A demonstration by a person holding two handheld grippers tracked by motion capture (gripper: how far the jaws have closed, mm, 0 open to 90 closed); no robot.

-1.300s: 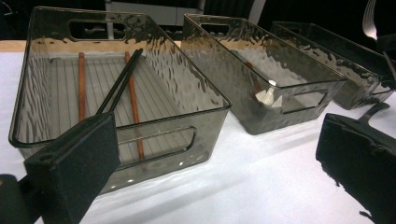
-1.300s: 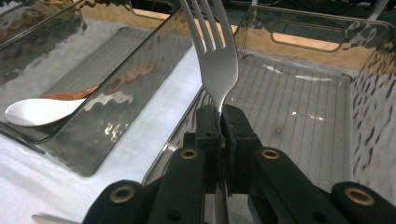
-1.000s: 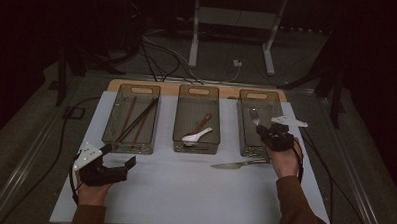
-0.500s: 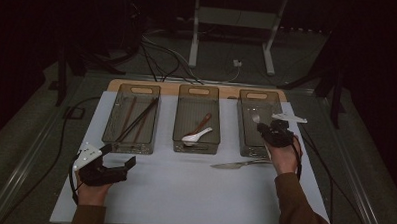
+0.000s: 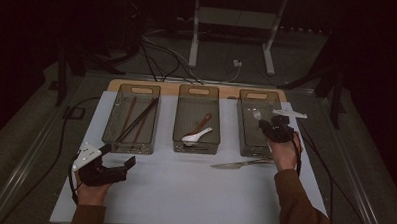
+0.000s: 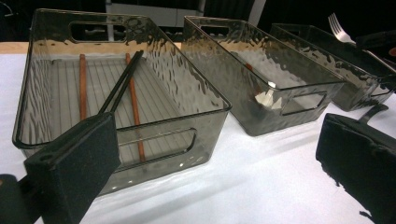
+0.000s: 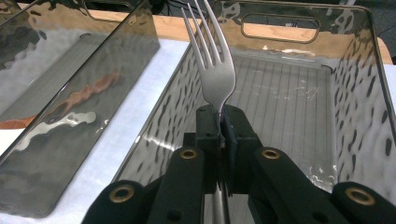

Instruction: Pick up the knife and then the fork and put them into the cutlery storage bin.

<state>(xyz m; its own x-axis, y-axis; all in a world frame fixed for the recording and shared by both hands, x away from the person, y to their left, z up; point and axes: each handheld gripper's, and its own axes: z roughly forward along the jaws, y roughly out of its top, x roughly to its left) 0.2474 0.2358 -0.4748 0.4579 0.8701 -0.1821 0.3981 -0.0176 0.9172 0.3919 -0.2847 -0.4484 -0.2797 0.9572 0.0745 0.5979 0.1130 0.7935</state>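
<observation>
Three clear bins stand in a row on the white mat. My right gripper (image 5: pixel 267 125) (image 7: pixel 219 122) is shut on a silver fork (image 7: pixel 212 70) (image 5: pixel 257 114), tines forward, over the right bin (image 5: pixel 245 138) (image 7: pixel 355 107). A table knife (image 5: pixel 237 164) lies on the mat in front of that bin. The left bin (image 5: pixel 113 134) (image 6: pixel 196 93) holds dark and brown chopsticks (image 5: pixel 136 118) (image 6: pixel 119 86). A white spoon (image 5: pixel 195 137) and a brown spoon lie in the middle bin (image 5: pixel 178 121) (image 6: pixel 299 79). My left gripper (image 5: pixel 119 158) (image 6: pixel 215 163) rests open on the mat, short of the left bin.
The mat (image 5: pixel 183 191) covers a wooden board on a grey table. Cables and a white stand's legs (image 5: pixel 229 43) lie beyond the far edge. Bare mat lies between my two hands.
My right gripper with the fork has edged slightly forward over the right bin. The left gripper has stayed put.
</observation>
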